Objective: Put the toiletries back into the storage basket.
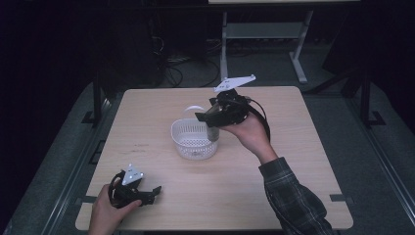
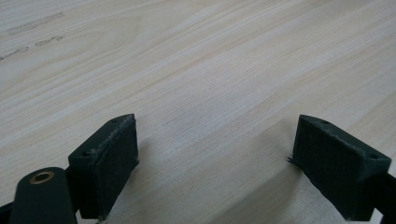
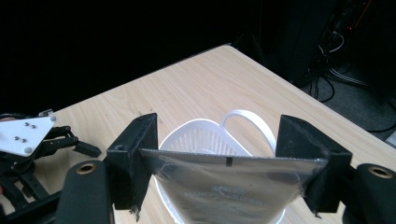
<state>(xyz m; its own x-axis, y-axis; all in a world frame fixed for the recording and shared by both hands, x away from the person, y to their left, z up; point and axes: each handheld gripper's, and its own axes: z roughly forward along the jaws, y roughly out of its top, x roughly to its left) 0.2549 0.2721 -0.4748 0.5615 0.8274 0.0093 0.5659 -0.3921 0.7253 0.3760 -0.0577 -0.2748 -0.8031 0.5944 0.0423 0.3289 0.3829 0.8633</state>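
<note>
Pale wood-grain table (image 1: 293, 161), flat, smooth. White plastic basket (image 1: 188, 133), round, perforated, loop handle, near table centre. Silvery crinkled foil pouch (image 3: 233, 184), flat, hangs above basket, lower end inside rim. Right gripper (image 3: 224, 140) jaws clamped on pouch's side edges. Left gripper (image 2: 215, 154) jaws wide apart, nothing between, low over table's near-left corner.

My high view looks forward and down over the whole table (image 1: 147, 122), from far. Left gripper view sits close over bare tabletop. Right gripper view faces the white basket (image 3: 201, 137), shared with high view center.
</note>
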